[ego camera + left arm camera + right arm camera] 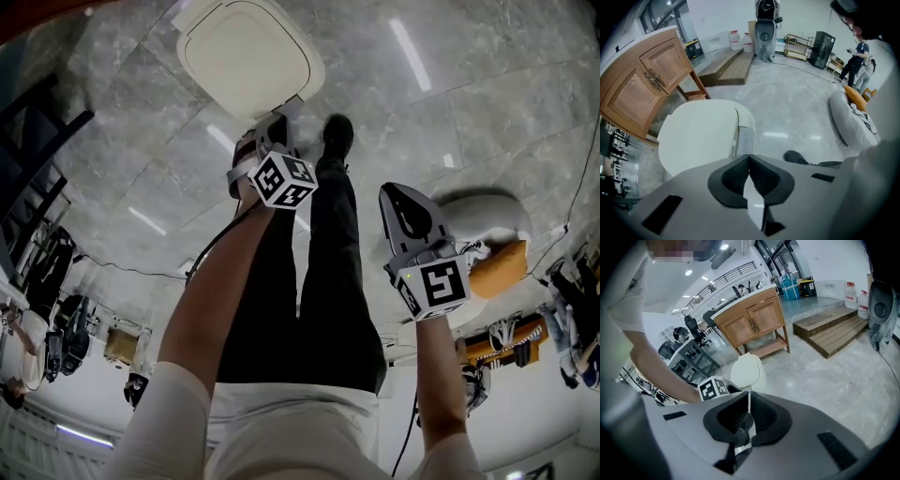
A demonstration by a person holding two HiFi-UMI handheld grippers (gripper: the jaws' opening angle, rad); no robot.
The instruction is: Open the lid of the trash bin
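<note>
The trash bin's white rounded lid (248, 52) lies flat and closed on the grey floor in front of the person. In the left gripper view the lid (698, 136) fills the middle, with a narrow grey strip (745, 140) along its near edge. My left gripper (275, 124) hovers just above that near edge, jaws shut with nothing between them (749, 157). My right gripper (405, 199) is held back and to the right, away from the bin, also shut and empty (749, 394). From the right gripper view, the bin (747, 372) stands beyond the left gripper's marker cube (714, 388).
The person's black shoe (337, 136) stands right beside the bin. A wooden cabinet (642, 79) is behind the bin, with wooden steps (726, 68) further back. A white beanbag (487, 220) with an orange cushion (497, 267) lies to the right. People (855, 63) stand far off.
</note>
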